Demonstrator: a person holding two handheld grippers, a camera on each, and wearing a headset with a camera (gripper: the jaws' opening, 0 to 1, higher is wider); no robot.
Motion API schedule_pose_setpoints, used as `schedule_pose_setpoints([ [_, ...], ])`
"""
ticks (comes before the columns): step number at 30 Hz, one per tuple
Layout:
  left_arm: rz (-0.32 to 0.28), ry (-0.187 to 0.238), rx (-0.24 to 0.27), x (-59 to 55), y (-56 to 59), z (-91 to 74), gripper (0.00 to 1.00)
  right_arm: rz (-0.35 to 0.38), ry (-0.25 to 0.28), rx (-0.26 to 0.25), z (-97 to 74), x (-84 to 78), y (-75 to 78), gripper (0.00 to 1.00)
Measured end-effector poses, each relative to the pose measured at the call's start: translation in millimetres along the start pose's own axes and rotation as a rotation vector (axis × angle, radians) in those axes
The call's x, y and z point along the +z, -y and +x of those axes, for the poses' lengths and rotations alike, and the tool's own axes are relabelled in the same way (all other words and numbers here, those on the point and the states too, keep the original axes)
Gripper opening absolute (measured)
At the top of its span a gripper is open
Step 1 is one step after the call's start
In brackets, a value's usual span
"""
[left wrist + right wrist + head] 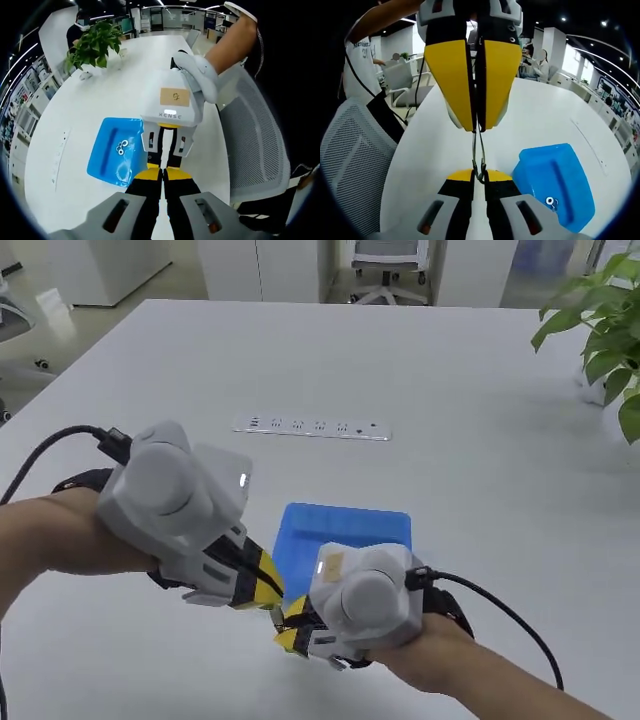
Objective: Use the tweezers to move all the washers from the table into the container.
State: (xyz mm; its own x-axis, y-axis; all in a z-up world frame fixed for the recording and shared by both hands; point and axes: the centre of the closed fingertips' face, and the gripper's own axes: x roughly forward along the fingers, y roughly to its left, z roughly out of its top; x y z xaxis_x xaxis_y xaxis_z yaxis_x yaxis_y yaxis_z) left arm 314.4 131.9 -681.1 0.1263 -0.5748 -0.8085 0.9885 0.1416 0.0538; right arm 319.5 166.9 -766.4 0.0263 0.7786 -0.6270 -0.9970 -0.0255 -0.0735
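My two grippers meet nose to nose just in front of the blue container point(345, 530). The left gripper point(268, 585) comes from the left and the right gripper point(290, 618) from below. Thin metal tweezers point(478, 150) run between them. The right gripper point(479, 176) is shut on one end, and the left gripper point(478, 127), with its yellow jaws pressed together, is shut on the other. In the left gripper view my own jaws point(162, 172) are shut on the thin tweezers point(164, 155) facing the right gripper point(165, 145). Several washers point(121, 147) lie inside the container point(106, 162); two washers point(551, 201) sit in the container point(560, 175).
A white power strip point(312, 427) lies beyond the container on the white table point(450, 440). A potted plant point(610, 330) stands at the far right edge. A grey mesh chair point(255, 140) is beside the table's near edge. People sit at the back point(540, 57).
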Motion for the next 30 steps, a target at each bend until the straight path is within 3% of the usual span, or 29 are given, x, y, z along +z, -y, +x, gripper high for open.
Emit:
schedule_pose_setpoints([
  [11, 0.029, -0.002, 0.024, 15.2, -5.2, -18.1, 0.05, -0.024, 0.007, -0.025, -14.2, 18.6, 10.2, 0.09],
  [17, 0.049, 0.005, 0.035, 27.0, -15.8, -26.1, 0.05, -0.035, 0.019, -0.050, -23.3, 28.5, 23.9, 0.09],
  [30, 0.090, 0.013, 0.053, 43.6, -45.0, -26.8, 0.05, -0.031, 0.038, -0.097, -38.1, 31.5, 57.3, 0.09],
])
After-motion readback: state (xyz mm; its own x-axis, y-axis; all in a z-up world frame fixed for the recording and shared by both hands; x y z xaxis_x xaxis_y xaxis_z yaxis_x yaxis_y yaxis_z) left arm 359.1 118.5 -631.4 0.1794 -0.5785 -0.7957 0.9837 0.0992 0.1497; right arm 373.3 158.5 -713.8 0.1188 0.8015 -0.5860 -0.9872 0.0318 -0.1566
